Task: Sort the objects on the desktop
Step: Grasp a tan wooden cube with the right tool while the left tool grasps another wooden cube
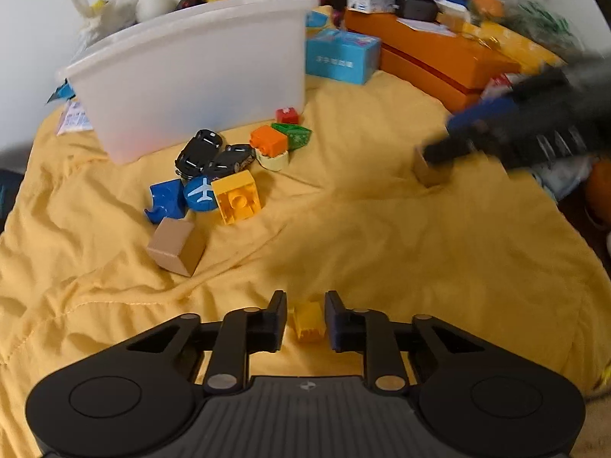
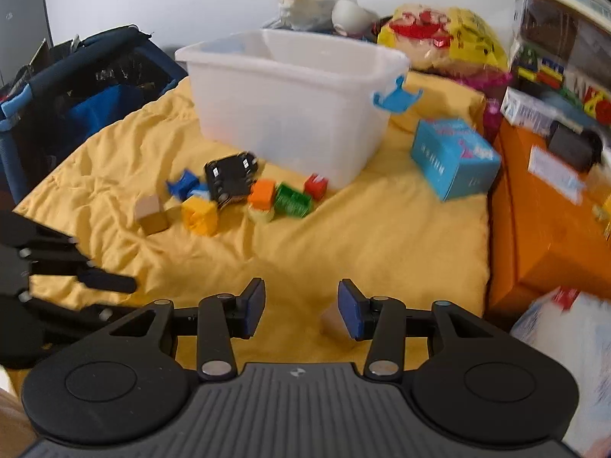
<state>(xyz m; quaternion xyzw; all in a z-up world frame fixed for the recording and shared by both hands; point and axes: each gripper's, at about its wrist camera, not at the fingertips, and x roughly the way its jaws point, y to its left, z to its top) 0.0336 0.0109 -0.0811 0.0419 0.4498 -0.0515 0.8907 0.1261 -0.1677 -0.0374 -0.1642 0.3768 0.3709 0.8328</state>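
1. A small yellow brick [image 1: 308, 321] lies on the yellow cloth [image 1: 382, 236] between the jaws of the left gripper [image 1: 305, 318]; a narrow gap shows on each side of it, so the pads are not pressing on it.
2. A tan wooden block [image 2: 331, 320] sits just inside the right-hand pad of the right gripper [image 2: 301, 309], whose jaws stand released, well wider than the block, with nothing grasped.
3. Between the two tools and the white plastic bin [image 2: 290, 103], a loose heap of toys rests on the cloth just in front of the bin's near wall: a black toy car [image 1: 198, 152], a blue piece [image 1: 166, 200], a blue disc with a white aeroplane [image 1: 201, 192], a large yellow brick [image 1: 237, 196], an orange brick [image 1: 268, 141], a green brick [image 1: 294, 134] and a red brick [image 1: 287, 115].
4. A second wooden block [image 1: 176, 245] lies nearer the left gripper than the heap does, well clear of the bin.
5. The bin carries a blue latch [image 2: 397, 97] on its right end; a light-blue carton [image 2: 454, 156] stands beside that end.
6. Right of the bin, an orange box [image 2: 542, 229] borders the cloth, piled with clutter.
7. Behind the bin, a white bag [image 2: 305, 4] and a yellow-and-red bag [image 2: 443, 38] lean against a pale wall.
8. Left of the bin, a dark blue basket [image 2: 84, 87] stands beside the cloth.
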